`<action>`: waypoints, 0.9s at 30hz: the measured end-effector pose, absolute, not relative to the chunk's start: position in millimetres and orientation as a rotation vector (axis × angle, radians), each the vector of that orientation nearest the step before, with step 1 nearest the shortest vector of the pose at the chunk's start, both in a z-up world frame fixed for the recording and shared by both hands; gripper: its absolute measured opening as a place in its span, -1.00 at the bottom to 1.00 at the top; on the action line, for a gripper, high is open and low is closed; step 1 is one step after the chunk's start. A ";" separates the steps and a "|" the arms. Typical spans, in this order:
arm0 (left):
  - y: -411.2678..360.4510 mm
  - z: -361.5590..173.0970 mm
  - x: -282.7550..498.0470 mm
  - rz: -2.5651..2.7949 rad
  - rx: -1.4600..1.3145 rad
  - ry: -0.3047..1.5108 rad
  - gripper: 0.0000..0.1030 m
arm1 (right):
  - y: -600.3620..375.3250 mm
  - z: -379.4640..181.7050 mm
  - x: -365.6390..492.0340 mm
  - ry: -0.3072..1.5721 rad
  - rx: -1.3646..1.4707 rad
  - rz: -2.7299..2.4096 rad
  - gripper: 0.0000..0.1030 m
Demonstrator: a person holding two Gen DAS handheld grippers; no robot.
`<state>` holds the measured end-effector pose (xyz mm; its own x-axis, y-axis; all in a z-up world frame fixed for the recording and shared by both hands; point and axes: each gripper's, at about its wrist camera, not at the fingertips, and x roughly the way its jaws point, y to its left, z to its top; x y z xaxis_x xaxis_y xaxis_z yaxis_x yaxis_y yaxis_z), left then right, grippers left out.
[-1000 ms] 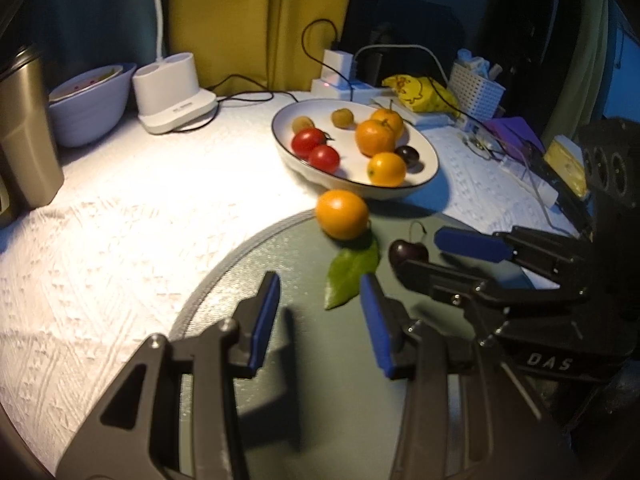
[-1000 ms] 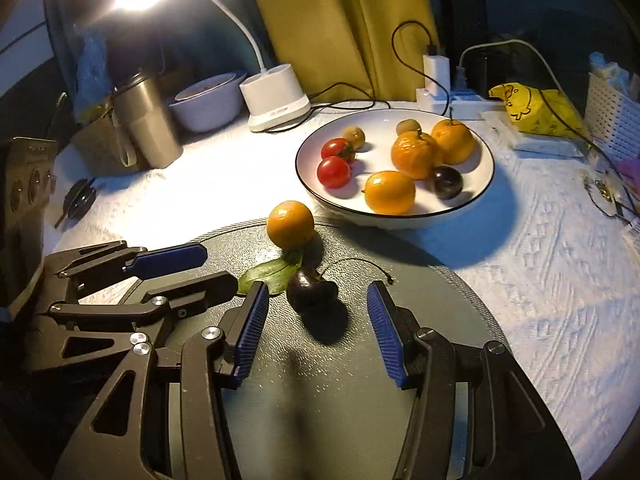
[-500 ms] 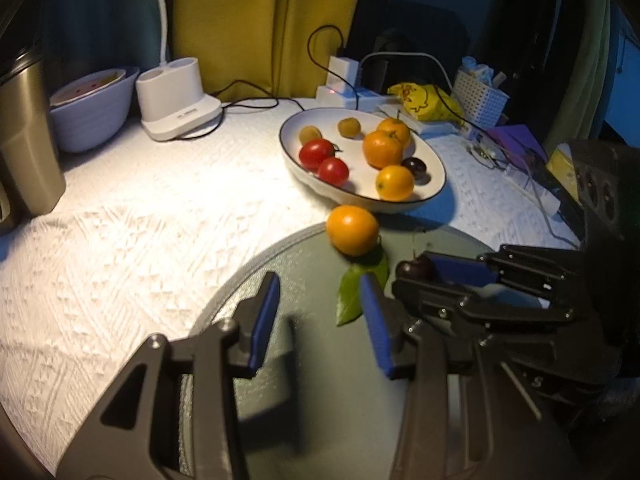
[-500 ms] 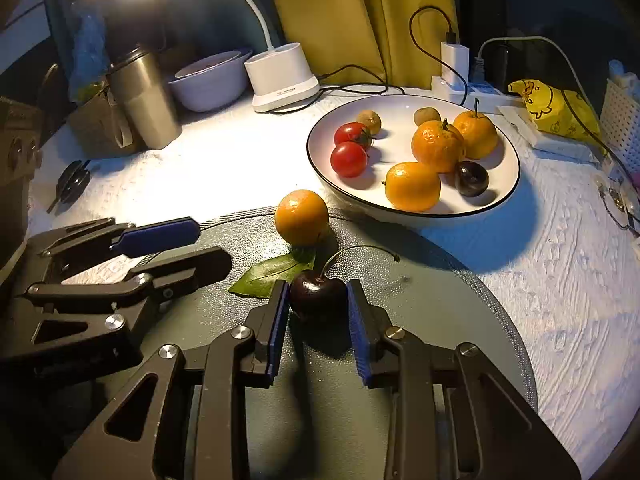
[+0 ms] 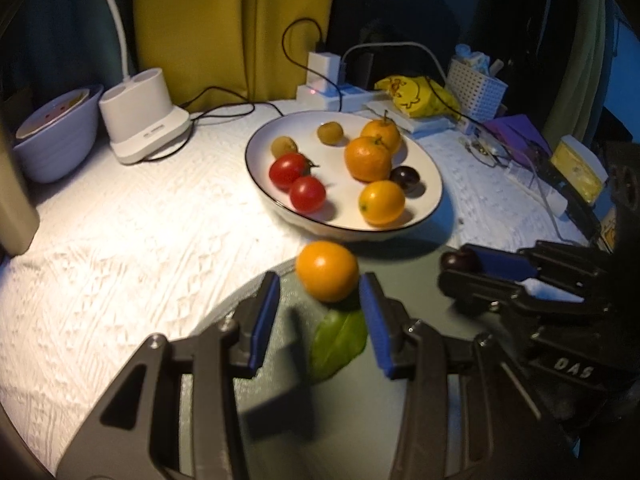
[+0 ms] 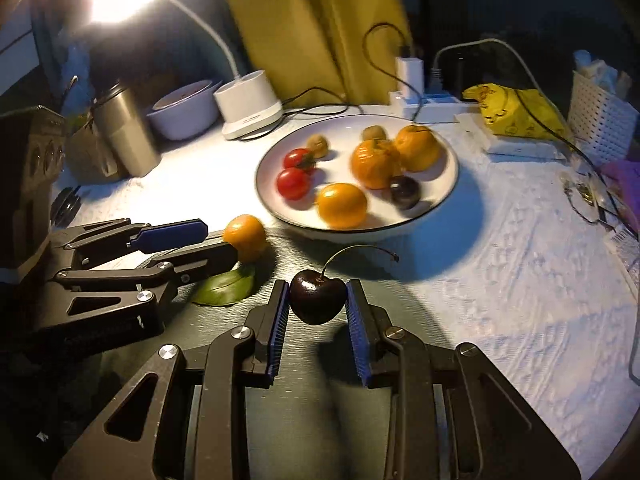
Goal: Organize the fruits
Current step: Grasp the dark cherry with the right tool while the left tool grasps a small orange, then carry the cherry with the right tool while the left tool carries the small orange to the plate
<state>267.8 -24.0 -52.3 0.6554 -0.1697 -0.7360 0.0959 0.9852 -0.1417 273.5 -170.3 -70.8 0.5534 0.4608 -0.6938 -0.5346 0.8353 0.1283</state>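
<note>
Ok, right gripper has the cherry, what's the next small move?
Probably carry the cherry forward over the plate and let it go near the dark fruit lying there. The right gripper pinches it between both pads, apparently lifted off the mat; the left gripper is open, framing the orange.

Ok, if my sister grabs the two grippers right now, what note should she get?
Right gripper: shut on the dark red cherry with the curved stem, lifted just above the round dark mat.
Left gripper: open, fingers either side of the loose orange citrus fruit on the mat's edge, not gripping yet. A green leaf lies below it.
Done: the white black-rimmed plate already holds two red tomatoes, three orange fruits, two small brownish fruits and one dark cherry.
Left: probably put the held cherry on the plate, then the loose orange.
</note>
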 end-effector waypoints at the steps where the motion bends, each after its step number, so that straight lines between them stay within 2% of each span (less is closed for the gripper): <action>1: -24.0 -53.6 270.4 -0.150 -0.095 0.848 -0.16 | -172.5 -70.6 274.4 0.788 -0.097 0.587 -0.41; 15: -33.1 -60.5 289.8 -0.199 -0.119 0.869 -0.18 | -191.4 -67.8 281.4 0.776 -0.065 0.568 -0.40; 18: -31.9 -57.6 288.2 -0.201 -0.121 0.855 -0.25 | -194.6 -66.1 280.8 0.772 -0.063 0.560 -0.40; 27: -28.1 -41.8 272.8 -0.211 -0.119 0.815 -0.26 | -199.4 -55.9 277.1 0.748 -0.067 0.539 -0.40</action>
